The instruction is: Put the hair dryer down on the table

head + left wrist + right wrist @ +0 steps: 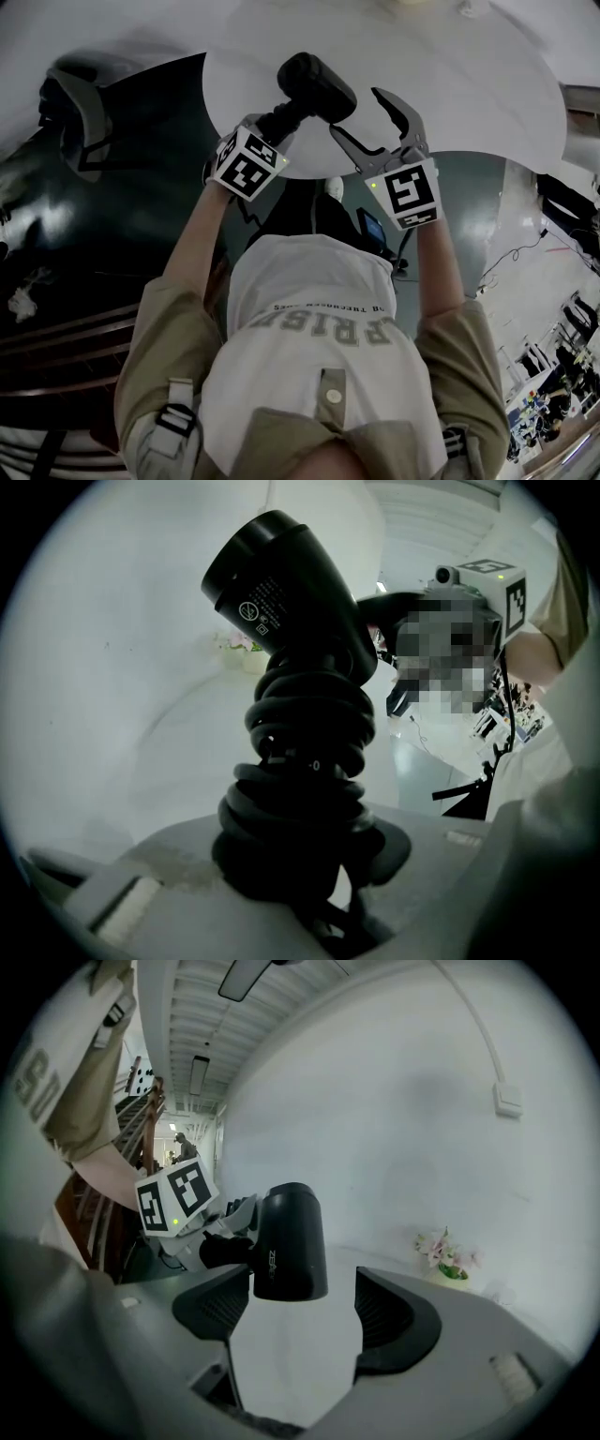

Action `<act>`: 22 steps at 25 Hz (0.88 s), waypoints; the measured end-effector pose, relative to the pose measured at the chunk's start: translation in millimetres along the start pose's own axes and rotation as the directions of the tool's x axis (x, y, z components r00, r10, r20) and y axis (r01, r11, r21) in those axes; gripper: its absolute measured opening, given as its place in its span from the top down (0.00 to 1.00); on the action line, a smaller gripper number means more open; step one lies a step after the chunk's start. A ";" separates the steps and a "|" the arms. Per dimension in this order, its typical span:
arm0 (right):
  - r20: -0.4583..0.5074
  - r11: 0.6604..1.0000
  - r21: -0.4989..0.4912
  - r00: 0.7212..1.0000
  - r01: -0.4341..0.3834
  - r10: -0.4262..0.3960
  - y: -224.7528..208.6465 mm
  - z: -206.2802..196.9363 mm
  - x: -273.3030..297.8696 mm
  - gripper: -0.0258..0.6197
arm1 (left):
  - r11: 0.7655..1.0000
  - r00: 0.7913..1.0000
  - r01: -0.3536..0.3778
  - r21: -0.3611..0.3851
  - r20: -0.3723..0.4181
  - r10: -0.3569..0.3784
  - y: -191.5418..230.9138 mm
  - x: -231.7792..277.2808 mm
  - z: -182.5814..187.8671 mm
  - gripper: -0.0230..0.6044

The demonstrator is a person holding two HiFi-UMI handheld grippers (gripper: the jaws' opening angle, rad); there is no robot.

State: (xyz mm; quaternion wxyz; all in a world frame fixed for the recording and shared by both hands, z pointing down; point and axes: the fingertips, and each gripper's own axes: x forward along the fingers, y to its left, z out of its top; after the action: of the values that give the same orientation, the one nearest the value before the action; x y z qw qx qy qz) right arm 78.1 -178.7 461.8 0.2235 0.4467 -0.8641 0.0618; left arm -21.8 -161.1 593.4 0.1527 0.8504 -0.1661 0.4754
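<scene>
Hair dryer (317, 86) handle lies along clenched left gripper (269, 125) jaws, barrel crosswise; right gripper (354, 111) released.

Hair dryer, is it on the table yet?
Not yet. Done: the hair dryer is over the white table. In hand: the left gripper is shut on its cord-wrapped handle, holding it up; the right gripper is open beside the barrel, holding nothing. Left: lower it onto the table and open the left jaws.

Pink flowers (447, 1252) stand beside the white wall (394, 1119).
</scene>
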 end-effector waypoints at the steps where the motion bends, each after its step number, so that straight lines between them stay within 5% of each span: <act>1: -0.011 1.000 -0.001 1.000 -0.008 0.008 1.3 -3.6 3.3 0.41 | 1.000 1.000 0.007 0.000 -0.013 -0.007 -0.8 2.4 -2.0 0.79; 22: -0.233 0.989 -0.126 0.971 -0.083 0.051 12.1 -82.4 62.7 0.36 | 0.995 0.979 0.100 -0.001 -0.178 -0.098 -7.9 40.8 -24.3 0.78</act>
State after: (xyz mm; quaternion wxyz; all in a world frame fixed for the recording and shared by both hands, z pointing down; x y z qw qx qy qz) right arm 64.2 -193.0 564.1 0.3490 0.3909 -0.8494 0.0619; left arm -16.7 -149.4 639.9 0.1869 0.8123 -0.1074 0.5420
